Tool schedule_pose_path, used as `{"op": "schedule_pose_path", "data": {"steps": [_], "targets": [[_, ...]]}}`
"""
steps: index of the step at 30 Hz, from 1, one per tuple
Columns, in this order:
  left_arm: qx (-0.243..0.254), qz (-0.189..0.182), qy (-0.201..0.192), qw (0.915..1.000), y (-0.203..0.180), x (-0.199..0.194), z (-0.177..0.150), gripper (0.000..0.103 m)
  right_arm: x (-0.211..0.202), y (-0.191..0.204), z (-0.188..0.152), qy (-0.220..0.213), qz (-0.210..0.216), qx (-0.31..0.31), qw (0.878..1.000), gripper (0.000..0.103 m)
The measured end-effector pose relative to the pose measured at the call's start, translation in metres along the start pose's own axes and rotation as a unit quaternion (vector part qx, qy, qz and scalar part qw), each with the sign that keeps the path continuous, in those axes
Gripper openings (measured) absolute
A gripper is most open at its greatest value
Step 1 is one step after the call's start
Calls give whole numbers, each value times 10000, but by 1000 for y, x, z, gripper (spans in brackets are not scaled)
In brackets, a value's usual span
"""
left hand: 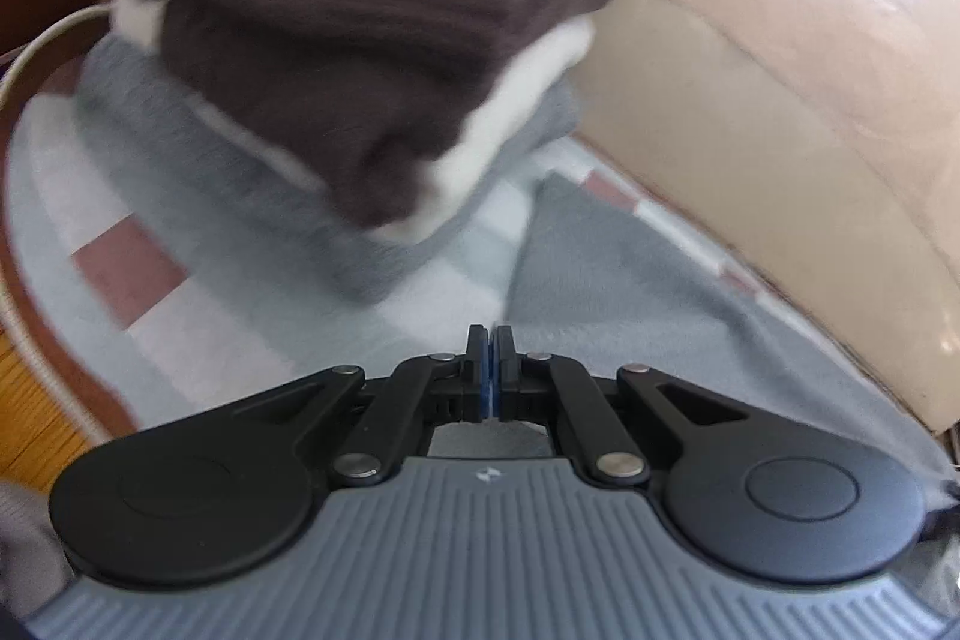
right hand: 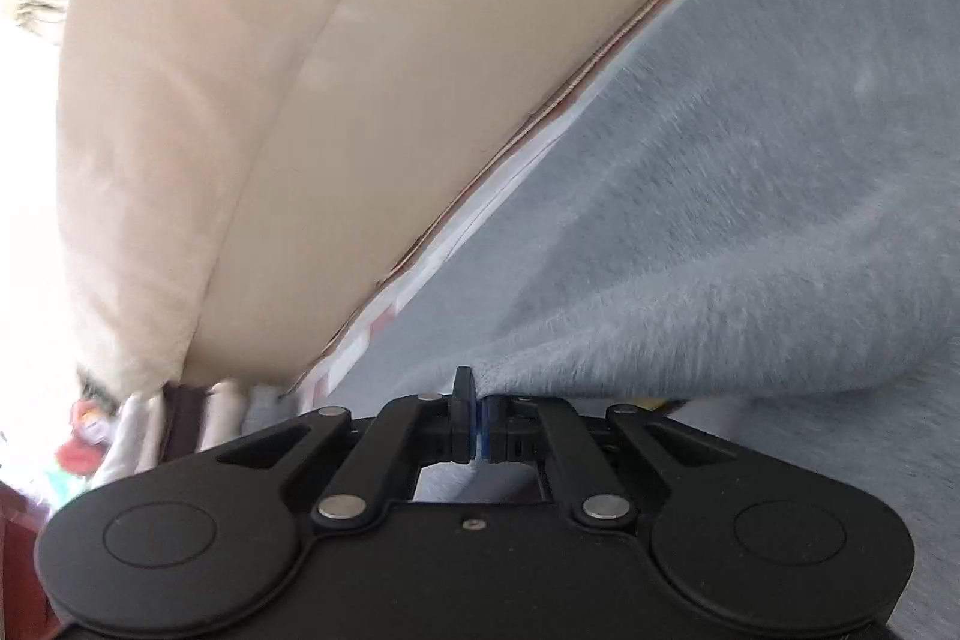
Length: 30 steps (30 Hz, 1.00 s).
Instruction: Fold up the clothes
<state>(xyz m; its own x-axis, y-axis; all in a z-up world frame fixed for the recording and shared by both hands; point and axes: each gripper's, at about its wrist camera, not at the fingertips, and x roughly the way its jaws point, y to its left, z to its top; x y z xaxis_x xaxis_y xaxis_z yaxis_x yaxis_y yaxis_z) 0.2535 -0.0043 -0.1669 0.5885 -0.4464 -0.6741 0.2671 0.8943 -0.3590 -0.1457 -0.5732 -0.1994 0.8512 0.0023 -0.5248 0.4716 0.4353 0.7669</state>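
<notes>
This is a home living room. A cream leather sofa (left hand: 780,112) fills the background, its seat covered by a checked blanket (left hand: 150,268). A stack of folded clothes (left hand: 336,88) sits on it, and wooden flooring (left hand: 36,400) shows at the edge.

A grey fleece garment (right hand: 750,196) is spread beside the beige cushion, and one edge of it is lifted into a soft fold. A stack of folded clothes (left hand: 336,100) is seen further away: a grey piece at the bottom, then white, dark brown, and a cream knit on top.
</notes>
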Motion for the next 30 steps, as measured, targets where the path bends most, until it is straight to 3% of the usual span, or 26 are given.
{"op": "schedule_pose_path", "data": {"steps": [2, 5, 7, 9, 10, 12, 17, 20, 22, 24, 25, 26, 30], "targets": [[111, 309, 177, 9993, 5, 1, -4, 0, 4, -3, -14, 509, -790, -500, 9943, 4], [349, 645, 320, 9968, 6, -2, -3, 0, 18, -5, -43, 1045, -1757, -1165, 9719, 9], [450, 618, 293, 9966, 0, -10, 1, 0, 16, 4, -54, 1126, -1679, -1415, 9691, 12], [654, 563, 299, 9958, -14, -14, 5, 2, 9, 16, -59, 1071, -1634, -1742, 9651, 27], [755, 508, 312, 9954, -23, -16, 5, 2, 4, 22, -59, 1003, -1621, -1928, 9626, 40], [921, 363, 367, 9944, -42, -16, 3, 5, -8, 34, -54, 815, -1624, -2208, 9582, 44], [1215, -139, 627, 9905, -94, -8, -6, 5, -55, 49, -7, 309, -1820, -2530, 9497, 44], [1477, -399, 704, 9857, -130, -3, -9, 12, -84, 67, 26, 95, -2224, -3004, 9275, 44], [1614, -519, 733, 9828, -155, 4, -9, 23, -105, 85, 52, -42, -2438, -3371, 9093, 44], [1641, -614, 792, 9813, -181, 16, -8, 23, -126, 101, 80, -129, -2693, -3599, 8932, 52], [1654, -662, 822, 9806, -193, 23, -7, 23, -135, 103, 96, -101, -2856, -3522, 8912, 63], [1667, -710, 852, 9798, -206, 29, -6, 23, -138, 101, 110, 30, -3094, -3294, 8921, 65], [1887, -948, 1054, 9717, -266, 54, -23, 23, -136, 75, 150, 590, -3784, -2784, 8808, 65]]}}
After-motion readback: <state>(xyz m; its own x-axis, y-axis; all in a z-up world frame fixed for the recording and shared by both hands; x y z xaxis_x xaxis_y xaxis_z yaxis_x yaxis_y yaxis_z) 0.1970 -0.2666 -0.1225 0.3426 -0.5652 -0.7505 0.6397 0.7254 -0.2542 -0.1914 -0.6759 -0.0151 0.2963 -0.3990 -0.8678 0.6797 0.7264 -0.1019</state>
